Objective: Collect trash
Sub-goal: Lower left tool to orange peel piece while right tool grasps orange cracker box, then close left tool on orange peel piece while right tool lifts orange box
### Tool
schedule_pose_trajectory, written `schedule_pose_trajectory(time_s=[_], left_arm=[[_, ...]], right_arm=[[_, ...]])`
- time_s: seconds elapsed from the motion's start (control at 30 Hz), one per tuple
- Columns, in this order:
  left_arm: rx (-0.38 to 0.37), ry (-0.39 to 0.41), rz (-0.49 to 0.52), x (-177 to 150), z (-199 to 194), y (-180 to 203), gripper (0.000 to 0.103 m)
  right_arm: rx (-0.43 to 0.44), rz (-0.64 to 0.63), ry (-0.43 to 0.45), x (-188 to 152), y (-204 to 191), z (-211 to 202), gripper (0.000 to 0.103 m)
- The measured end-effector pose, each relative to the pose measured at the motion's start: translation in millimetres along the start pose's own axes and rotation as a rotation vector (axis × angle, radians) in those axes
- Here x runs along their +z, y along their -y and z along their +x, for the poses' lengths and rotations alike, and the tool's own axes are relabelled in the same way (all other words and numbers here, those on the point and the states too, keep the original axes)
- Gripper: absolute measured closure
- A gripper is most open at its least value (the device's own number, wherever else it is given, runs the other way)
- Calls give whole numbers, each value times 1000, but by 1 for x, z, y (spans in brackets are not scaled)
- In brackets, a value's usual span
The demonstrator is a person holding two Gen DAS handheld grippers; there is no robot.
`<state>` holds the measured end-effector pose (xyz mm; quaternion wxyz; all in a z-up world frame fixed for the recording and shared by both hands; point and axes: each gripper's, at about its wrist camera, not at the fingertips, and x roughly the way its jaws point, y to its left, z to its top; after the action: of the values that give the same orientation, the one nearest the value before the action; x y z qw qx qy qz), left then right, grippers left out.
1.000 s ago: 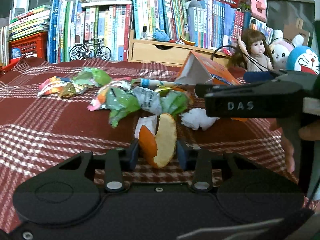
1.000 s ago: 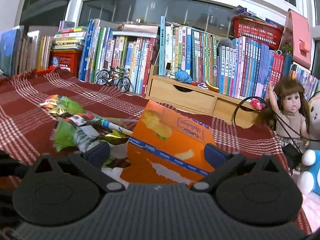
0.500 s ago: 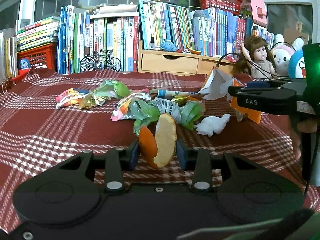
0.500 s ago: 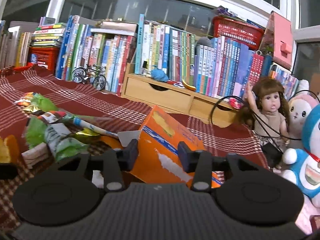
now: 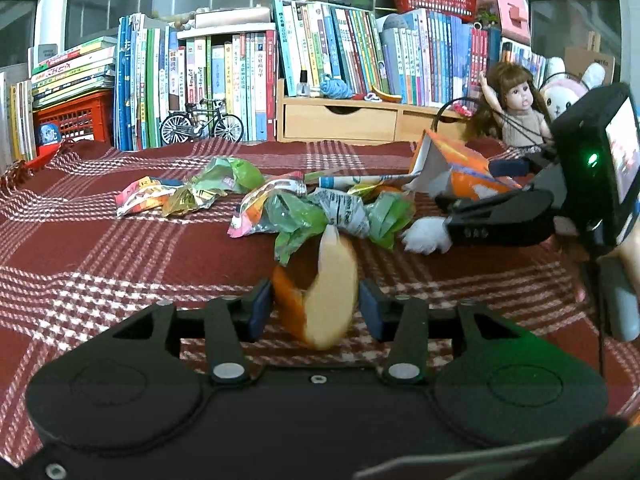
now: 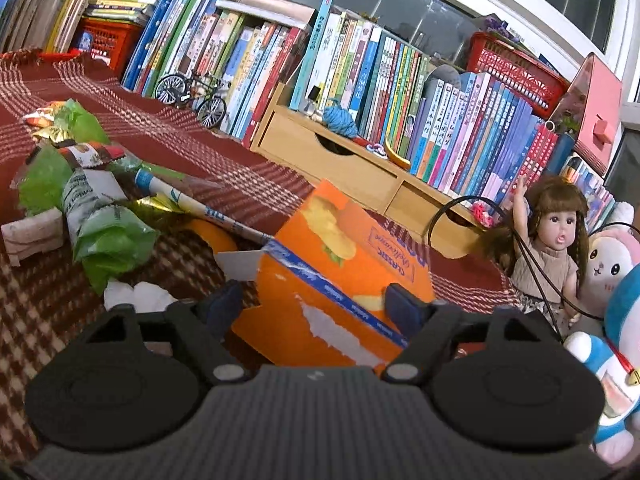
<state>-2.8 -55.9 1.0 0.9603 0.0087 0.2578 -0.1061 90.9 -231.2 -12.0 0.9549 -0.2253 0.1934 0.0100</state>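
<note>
Between the blue pads of the left gripper (image 5: 316, 310) sits a curved orange peel (image 5: 320, 298), blurred, with a gap showing at each pad as the jaws have just been opening. Just right of the wrapper pile (image 5: 320, 210) on the red checked cloth (image 5: 100, 248), the right gripper (image 6: 316, 306) straddles a torn orange carton (image 6: 340, 276); its jaws have just been opening and its left pad stands clear of the card. Beyond lie a white tissue wad (image 5: 426, 234), a row of books (image 5: 240, 76) and a doll (image 6: 548, 240).
</note>
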Motion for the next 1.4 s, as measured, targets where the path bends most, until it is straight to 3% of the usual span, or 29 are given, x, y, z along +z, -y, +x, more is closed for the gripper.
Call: schedule_pose_trajectory(time_s=[0.1,0.2,0.33,0.37,0.4,0.5,0.57,0.73,0.83,0.97,1.0,1.17,1.2,1.23,1.27,1.4], left_arm=[[-1,1,5,-2,4,1,54],[-6,-4,5,-3,6,2,52],[-15,9,9,-6,2,3,38],[-12,14,15,-6,1,4,35],[-9,19,22,-7,0,5,34],[-4,21,33,-9,0,6,32],[-6,18,31,-9,1,5,32],[-7,6,20,-8,6,4,32],[-5,4,13,-8,9,4,32],[-19,-4,-1,-7,13,3,42],[-24,-8,-3,-7,14,2,52],[-25,-1,-18,-6,15,1,73],[-25,2,-21,-5,14,1,74],[-24,5,-21,-4,14,1,74],[-22,6,-20,-4,13,1,75],[-16,12,-31,-1,10,-2,77]], right_arm=[[-32,-9,43,1,-1,-9,51],[-98,-30,87,5,-2,-17,85],[-164,-25,88,7,8,-22,85],[-177,-17,83,6,12,-21,81],[-186,-12,80,5,16,-21,62],[-174,19,75,1,26,-20,36],[-164,28,75,-1,28,-17,27],[-95,4,60,-8,28,-3,19],[-100,-34,48,-10,23,8,19],[-92,-41,30,-11,23,15,23],[-91,-41,36,-11,23,14,31],[-106,-33,69,-10,27,3,49],[-109,-30,73,-10,29,0,52],[-113,-26,80,-9,30,-2,68],[-131,-27,82,-9,31,-4,74],[-145,0,111,-5,40,-17,80]])
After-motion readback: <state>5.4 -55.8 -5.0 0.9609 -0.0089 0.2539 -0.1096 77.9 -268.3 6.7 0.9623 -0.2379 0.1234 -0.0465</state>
